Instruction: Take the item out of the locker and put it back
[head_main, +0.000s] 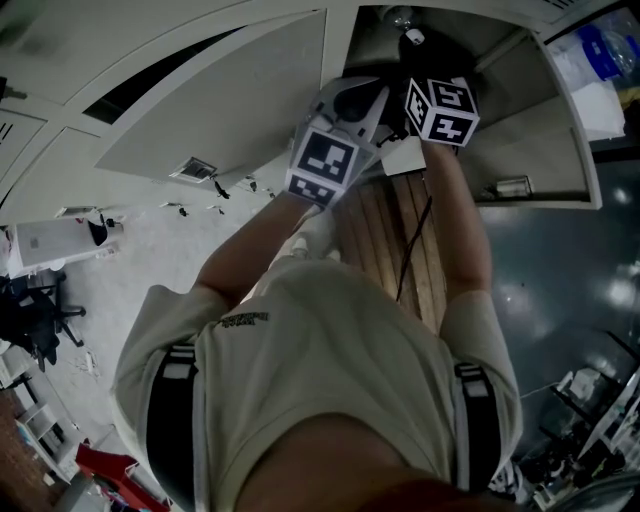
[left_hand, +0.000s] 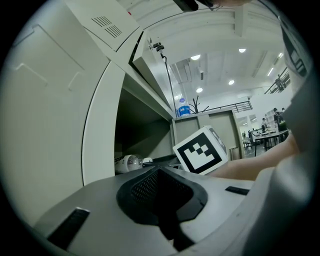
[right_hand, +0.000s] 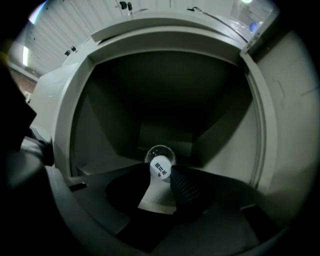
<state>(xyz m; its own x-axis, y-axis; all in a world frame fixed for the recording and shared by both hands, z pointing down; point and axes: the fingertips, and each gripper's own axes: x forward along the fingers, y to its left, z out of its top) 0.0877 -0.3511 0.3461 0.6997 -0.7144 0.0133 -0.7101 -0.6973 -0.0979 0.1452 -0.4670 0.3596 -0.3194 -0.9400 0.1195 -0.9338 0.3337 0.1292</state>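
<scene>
- Now we hold both tools up at the mouth of an open locker (right_hand: 220, 130) compartment, each pointing roughly level into it.
- Our right tool (right_hand: 161, 175) reaches into the compartment. Its jaws are partly closed and grip the bottle (right_hand: 159, 159), with one dark pad against each side of the white label.
- That bottle lies on its side on the compartment floor, lengthwise along the right tool's own line. Its clear rounded end points toward the back wall, beyond the jaw tips.
- Around the bottle the compartment is dark, and its side walls slope away on either side of the tool.
- Our left tool (left_hand: 159, 172) has its jaws together with nothing between them. It waits at the opening, just beside the right tool and on its left.
- From the left gripper view the bottle shows ahead and to the left of those closed jaws, inside the compartment and apart from them.
- In that view the right tool's marker cube (left_hand: 200, 151) sits close on the right, with our forearm behind it.
- From the head view the two tools sit close together, the left one a little lower in the picture.
- An open door panel with vent slots (head_main: 215, 115) stands to the left of the opening.
- Wooden slats (head_main: 400, 240) run beneath our arms.
- A blue-capped water jug (left_hand: 183, 107) stands on top of the locker.
</scene>
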